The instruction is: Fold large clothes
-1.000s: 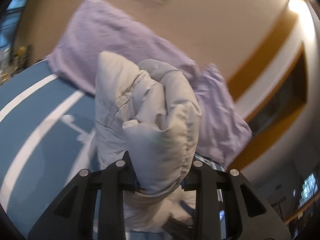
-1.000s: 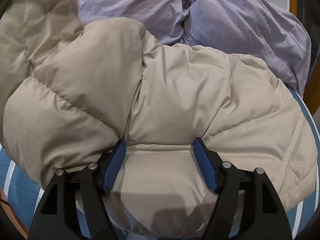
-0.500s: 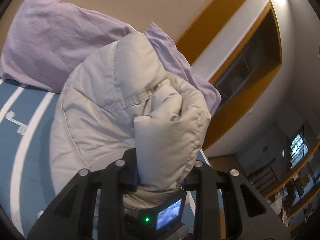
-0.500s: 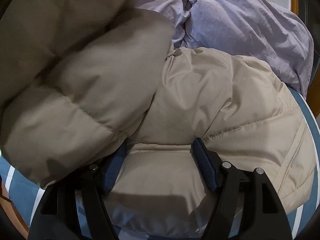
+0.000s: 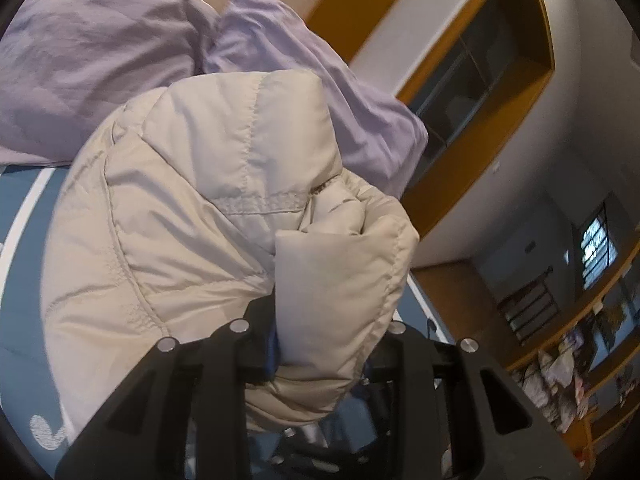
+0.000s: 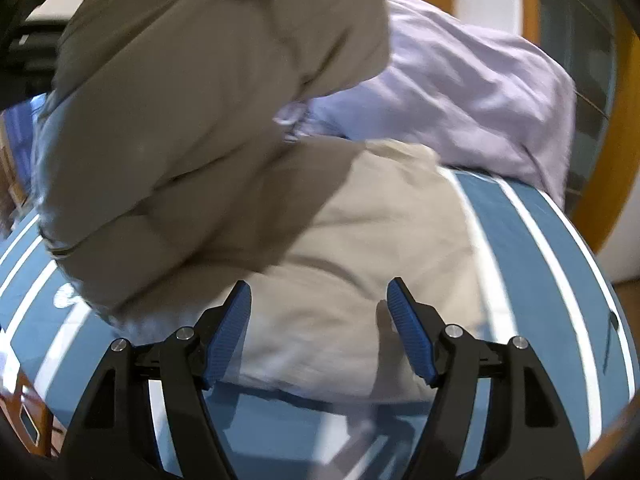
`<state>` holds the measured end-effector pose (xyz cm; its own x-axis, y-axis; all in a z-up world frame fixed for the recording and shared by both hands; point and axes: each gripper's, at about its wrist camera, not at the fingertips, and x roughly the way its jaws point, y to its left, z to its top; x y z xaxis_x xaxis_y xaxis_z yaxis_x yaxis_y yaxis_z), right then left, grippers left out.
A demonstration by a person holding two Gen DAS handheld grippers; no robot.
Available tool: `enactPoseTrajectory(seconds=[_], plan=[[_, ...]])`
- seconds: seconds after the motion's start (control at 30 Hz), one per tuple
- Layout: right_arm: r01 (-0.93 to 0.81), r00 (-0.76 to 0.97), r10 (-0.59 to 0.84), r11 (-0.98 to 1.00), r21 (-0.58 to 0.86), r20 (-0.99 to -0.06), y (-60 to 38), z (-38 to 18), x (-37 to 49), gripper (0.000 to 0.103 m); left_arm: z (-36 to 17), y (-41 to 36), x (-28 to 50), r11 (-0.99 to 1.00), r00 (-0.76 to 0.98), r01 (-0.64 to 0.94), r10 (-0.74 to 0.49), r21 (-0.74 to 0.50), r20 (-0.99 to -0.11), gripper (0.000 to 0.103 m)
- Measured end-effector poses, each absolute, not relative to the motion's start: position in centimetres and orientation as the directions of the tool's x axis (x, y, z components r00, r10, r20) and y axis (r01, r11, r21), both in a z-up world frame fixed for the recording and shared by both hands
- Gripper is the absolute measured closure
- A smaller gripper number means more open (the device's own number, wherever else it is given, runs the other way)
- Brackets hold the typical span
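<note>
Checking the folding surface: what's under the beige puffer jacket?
Blue bedding with white stripes shows around the beige puffer jacket; whatever lies directly beneath is covered.

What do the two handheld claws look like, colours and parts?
Both are matte black plastic. The right claw has two angular fingers with ribbed blue pads and round silver screw heads. The left claw has the same black frame and silver screws; only a sliver of blue pad shows.
</note>
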<state>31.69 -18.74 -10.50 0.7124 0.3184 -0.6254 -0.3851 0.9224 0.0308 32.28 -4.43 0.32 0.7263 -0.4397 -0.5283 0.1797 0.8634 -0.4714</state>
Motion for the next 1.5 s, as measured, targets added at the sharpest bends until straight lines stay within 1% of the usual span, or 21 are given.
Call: enactPoseTrajectory(seconds=[0.1, 0.23, 0.37, 0.47, 0.53, 0.57, 0.63, 0.73, 0.83, 0.9, 1.03, 1.3, 1.4, 1.5], plan=[[-0.336, 0.716, 0.296, 0.94, 0.059, -0.633, -21.3, -11.0, 32.0, 0.031, -0.5, -6.6, 33.2, 0.874, 0.703, 0.195, -0.442, -0.446, -0.558, 0.074], [-0.314, 0.715, 0.293, 0.946, 0.083, -0.634, -22.6, -11.5, 31.5, 0.031, -2.6, -10.0, 34.6, 0.89, 0.657, 0.211, -0.434, -0.403, -0.616, 0.073], [-0.299, 0.712, 0.293, 0.949, 0.102, -0.638, -23.7, -11.9, 31.1, 0.029, -3.9, -12.2, 34.8, 0.914, 0.645, 0.213, -0.396, -0.344, -0.654, 0.072], [-0.276, 0.719, 0.277, 0.956, 0.104, -0.637, -24.6, -11.8, 30.8, 0.029, -3.7, -12.8, 34.6, 0.921, 0.649, 0.214, -0.384, -0.326, -0.657, 0.064], [-0.262, 0.723, 0.27, 0.959, 0.109, -0.635, -25.3, -11.7, 30.8, 0.029, -3.5, -12.5, 34.1, 0.916, 0.648, 0.213, -0.393, -0.34, -0.653, 0.053], [-0.254, 0.726, 0.267, 0.96, 0.113, -0.634, -25.6, -11.6, 30.8, 0.029, -3.4, -12.5, 33.8, 0.915, 0.647, 0.213, -0.395, -0.342, -0.652, 0.051], [-0.241, 0.731, 0.26, 0.963, 0.117, -0.631, -26.3, -11.5, 31.0, 0.028, -3.0, -12.4, 33.1, 0.916, 0.651, 0.214, -0.393, -0.34, -0.649, 0.043], [-0.227, 0.738, 0.252, 0.966, 0.121, -0.625, -26.9, -11.1, 30.6, 0.028, -2.0, -11.8, 32.0, 0.91, 0.657, 0.216, -0.404, -0.355, -0.636, 0.034], [-0.216, 0.746, 0.248, 0.968, 0.128, -0.618, -27.6, -10.6, 30.4, 0.028, -0.5, -11.0, 30.5, 0.898, 0.664, 0.226, -0.426, -0.378, -0.614, 0.029], [-0.207, 0.751, 0.246, 0.969, 0.134, -0.612, -28.0, -10.2, 30.2, 0.028, 0.5, -10.3, 29.5, 0.9, 0.681, 0.231, -0.422, -0.371, -0.598, 0.027], [-0.198, 0.759, 0.242, 0.97, 0.139, -0.605, -28.3, -9.8, 29.8, 0.028, 2.3, -8.4, 28.0, 0.927, 0.732, 0.199, -0.357, -0.318, -0.58, 0.026], [-0.192, 0.752, 0.238, 0.971, 0.141, -0.615, -28.5, -9.9, 29.7, 0.028, 1.1, -3.4, 28.9, 0.971, 0.748, 0.026, -0.177, -0.238, -0.639, 0.026], [-0.192, 0.751, 0.238, 0.971, 0.142, -0.615, -28.7, -9.9, 29.7, 0.028, 0.3, -1.8, 29.0, 0.985, 0.753, -0.047, -0.073, -0.165, -0.654, 0.026], [-0.19, 0.754, 0.236, 0.972, 0.14, -0.614, -28.7, -9.8, 29.8, 0.028, 0.0, -0.8, 28.9, 0.992, 0.763, -0.108, 0.04, -0.065, -0.645, 0.026]])
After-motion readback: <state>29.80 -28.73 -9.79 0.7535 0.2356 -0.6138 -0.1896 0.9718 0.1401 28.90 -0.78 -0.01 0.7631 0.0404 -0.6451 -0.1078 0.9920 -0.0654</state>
